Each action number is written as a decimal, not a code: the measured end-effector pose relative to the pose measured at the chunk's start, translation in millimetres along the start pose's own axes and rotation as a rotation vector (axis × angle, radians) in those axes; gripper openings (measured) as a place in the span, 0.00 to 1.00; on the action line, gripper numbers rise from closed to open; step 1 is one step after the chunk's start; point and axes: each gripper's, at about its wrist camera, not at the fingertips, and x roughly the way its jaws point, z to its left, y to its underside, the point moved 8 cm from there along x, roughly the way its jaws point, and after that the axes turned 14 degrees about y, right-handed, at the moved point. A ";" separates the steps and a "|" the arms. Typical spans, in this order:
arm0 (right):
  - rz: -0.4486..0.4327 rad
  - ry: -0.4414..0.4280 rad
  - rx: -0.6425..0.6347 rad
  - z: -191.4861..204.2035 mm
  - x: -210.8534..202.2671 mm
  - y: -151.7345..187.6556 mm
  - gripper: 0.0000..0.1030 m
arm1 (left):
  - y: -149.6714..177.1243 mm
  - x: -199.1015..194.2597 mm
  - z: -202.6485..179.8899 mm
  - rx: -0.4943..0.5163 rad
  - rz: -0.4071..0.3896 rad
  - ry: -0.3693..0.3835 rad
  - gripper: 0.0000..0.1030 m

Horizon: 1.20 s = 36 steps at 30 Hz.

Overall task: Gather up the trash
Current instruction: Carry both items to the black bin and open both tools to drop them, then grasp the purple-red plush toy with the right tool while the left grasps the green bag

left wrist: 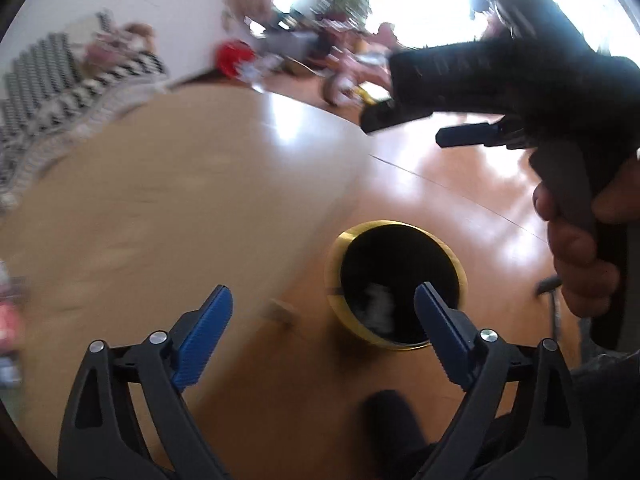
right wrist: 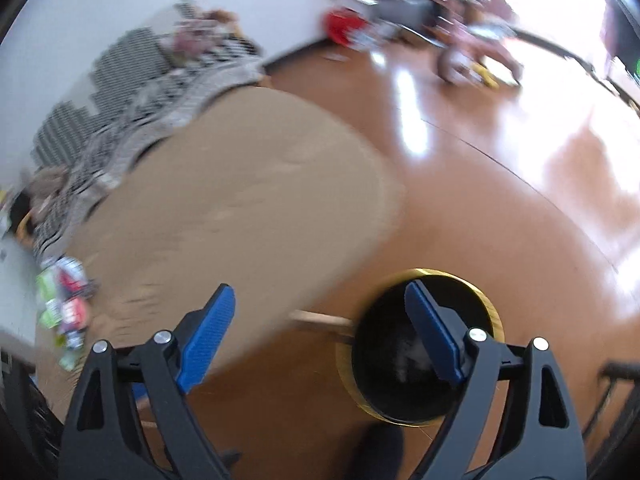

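a: what shows from the two wrist cameras?

b: both look down over a round tan table (left wrist: 160,200) and a glossy wooden floor (left wrist: 460,200). on the floor just beside the table stands a black bin with a gold rim (left wrist: 396,284). the pictures are blurred.

a: and the grippers?

b: the left gripper (left wrist: 323,320) has its blue fingers spread wide with nothing between them. the right gripper (right wrist: 320,320) is the same: wide apart, holding nothing. in the left camera the right gripper also shows at the upper right, gripped by a hand (left wrist: 576,248).

a: where is the trash?

b: something pale and crumpled (left wrist: 378,304) lies inside the bin, seen from the left camera; from the right camera it is only a faint grey smudge. more litter, a cluster of green, red and white wrappers (right wrist: 64,304), lies at the table's left edge in the right camera.

a: which step is this?

b: judging by the empty fingers above the bin, a drop into it looks finished. the next move likely calls for swinging over to the wrappers, bringing open fingers down around one piece, and closing before carrying it to the bin.
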 end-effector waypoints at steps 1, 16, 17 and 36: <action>-0.013 -0.031 -0.030 25.3 -5.0 0.2 0.82 | 4.4 -27.0 25.1 -0.014 -0.027 -0.052 0.88; 0.041 -0.433 -0.349 365.5 -26.2 66.4 0.82 | 121.7 -262.4 269.4 -0.430 -0.217 -0.448 0.89; 0.048 -0.443 -0.358 374.0 -23.2 69.8 0.82 | 123.9 -266.7 276.7 -0.432 -0.213 -0.457 0.89; 0.232 -0.440 -0.366 435.0 53.4 97.3 0.82 | 110.2 -223.7 387.9 -0.532 -0.202 -0.449 0.89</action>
